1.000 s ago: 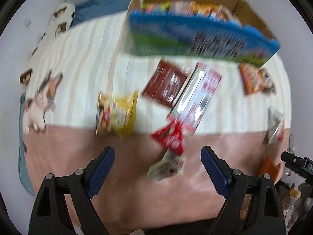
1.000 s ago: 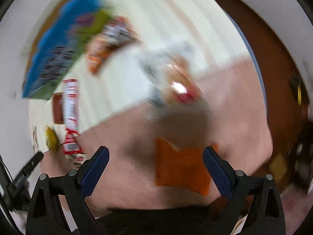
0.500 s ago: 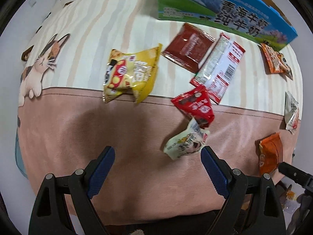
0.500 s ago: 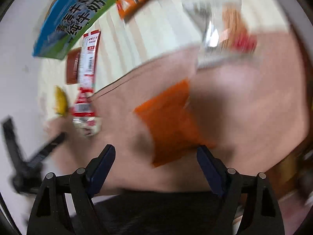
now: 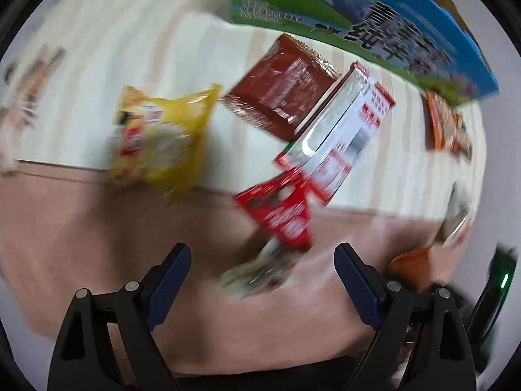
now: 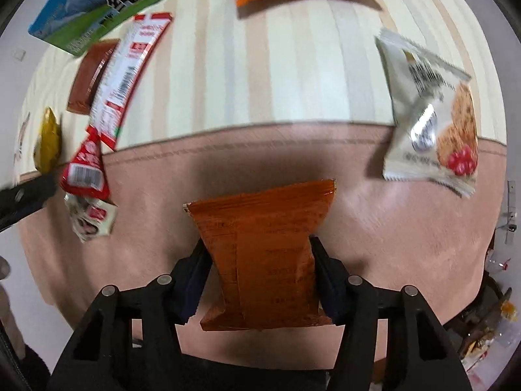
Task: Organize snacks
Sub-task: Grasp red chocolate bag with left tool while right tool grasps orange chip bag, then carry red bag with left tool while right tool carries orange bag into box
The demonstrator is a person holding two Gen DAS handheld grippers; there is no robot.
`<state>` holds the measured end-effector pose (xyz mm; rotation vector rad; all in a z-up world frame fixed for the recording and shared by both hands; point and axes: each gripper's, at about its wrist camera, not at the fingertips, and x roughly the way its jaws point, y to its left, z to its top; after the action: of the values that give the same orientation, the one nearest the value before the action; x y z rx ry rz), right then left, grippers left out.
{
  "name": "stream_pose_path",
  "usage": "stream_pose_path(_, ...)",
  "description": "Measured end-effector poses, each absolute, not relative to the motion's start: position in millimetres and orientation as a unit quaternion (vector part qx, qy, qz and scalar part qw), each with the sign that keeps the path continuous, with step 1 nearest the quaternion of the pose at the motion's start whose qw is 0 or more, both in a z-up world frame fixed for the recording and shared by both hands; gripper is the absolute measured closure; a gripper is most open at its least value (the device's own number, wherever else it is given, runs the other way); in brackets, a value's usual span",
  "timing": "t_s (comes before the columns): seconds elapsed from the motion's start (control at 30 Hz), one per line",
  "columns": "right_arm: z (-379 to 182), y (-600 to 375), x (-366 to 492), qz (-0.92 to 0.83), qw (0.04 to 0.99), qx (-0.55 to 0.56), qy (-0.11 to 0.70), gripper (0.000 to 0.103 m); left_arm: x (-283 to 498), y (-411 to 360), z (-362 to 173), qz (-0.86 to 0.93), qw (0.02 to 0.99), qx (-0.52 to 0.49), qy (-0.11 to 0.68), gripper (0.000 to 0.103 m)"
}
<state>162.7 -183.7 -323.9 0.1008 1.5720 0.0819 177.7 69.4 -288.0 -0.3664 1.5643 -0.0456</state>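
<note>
- Presently, the right gripper [image 6: 259,260] is seen pointing down at the bed [image 6: 260,150], its jaws closing with an orange packet [image 6: 263,251] between them; both pads appear to touch the packet's sides.
- The orange packet is found on the pink band along the near edge of the bed.
- The left gripper [image 5: 262,280] is held wide, with nothing gripped; a blurred pale packet [image 5: 260,270] lies on the pink band below the gap between its fingers.
- A red packet [image 5: 280,211] is noted just beyond the pale one, overlapping a long red-and-white packet [image 5: 338,133].
- A brown packet [image 5: 283,91] is partly tucked under the long packet's far end, on the striped part of the bed.
- A yellow packet [image 5: 159,140] lies to the left of these, apart from them.
- A blue-and-green box [image 5: 358,22] stands at the far edge of the bed.
- A white biscuit packet [image 6: 429,114] is seen towards the right edge, across the line between stripes and pink band.
</note>
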Motion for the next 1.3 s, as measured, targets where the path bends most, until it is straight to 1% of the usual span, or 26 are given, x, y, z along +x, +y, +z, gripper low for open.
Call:
stream_pose_path(0.1,-326,-183,173,0.034,0.703,0.061,0.708,0.042,197,70,-312,-0.023,0.665,-0.21,0.717,0.014)
stream_pose_path(0.13,-327,-184,175,0.033,0.702,0.064,0.709,0.042,200,69,-317,-0.023,0.661,-0.213,0.719,0.018)
stream_pose_path(0.2,-331,-187,179,0.031,0.697,0.074,0.712,0.042,207,65,-329,-0.017,0.654,-0.196,0.731,0.042)
stream_pose_path(0.23,-333,-186,182,0.032,0.696,0.078,0.713,0.042,209,64,-332,-0.013,0.655,-0.182,0.733,0.047)
stream_pose_path(0.27,-333,-189,182,0.032,0.694,0.08,0.714,0.042,209,63,-333,-0.009,0.659,-0.167,0.734,0.056)
stream_pose_path(0.3,-332,-188,186,0.032,0.692,0.082,0.716,0.042,206,63,-331,-0.011,0.665,-0.153,0.731,0.059)
stream_pose_path(0.37,-330,-193,184,0.035,0.687,0.085,0.721,0.042,198,65,-328,-0.016,0.67,-0.144,0.728,0.061)
stream_pose_path(0.5,-336,-198,183,0.042,0.675,0.095,0.731,0.042,172,70,-334,-0.016,0.665,-0.128,0.736,0.061)
stream_pose_path(0.57,-340,-199,186,0.041,0.672,0.095,0.734,0.04,169,71,-342,-0.017,0.662,-0.137,0.737,0.059)
stream_pose_path(0.63,-344,-200,191,0.04,0.666,0.096,0.738,0.035,170,75,-347,-0.012,0.661,-0.145,0.736,0.059)
stream_pose_path(0.7,-346,-201,195,0.041,0.664,0.088,0.741,0.032,172,78,-347,-0.007,0.662,-0.145,0.736,0.06)
stream_pose_path(0.8,-345,-195,194,0.045,0.664,0.06,0.744,0.032,174,84,-343,-0.004,0.67,-0.135,0.73,0.062)
stream_pose_path(0.9,-342,-194,187,0.045,0.672,0.047,0.738,0.044,168,67,-332,-0.001,0.678,-0.128,0.724,0.063)
stream_pose_path(0.93,-338,-198,187,0.047,0.674,0.053,0.735,0.045,164,65,-328,-0.002,0.681,-0.127,0.721,0.063)
stream_pose_path(1.1,-306,-208,191,0.069,0.691,0.08,0.715,0.048,153,50,-295,-0.017,0.701,-0.113,0.704,0.064)
stream_pose_path(1.3,-246,-211,206,0.111,0.723,0.105,0.674,0.049,161,44,-232,-0.051,0.735,-0.126,0.664,0.064)
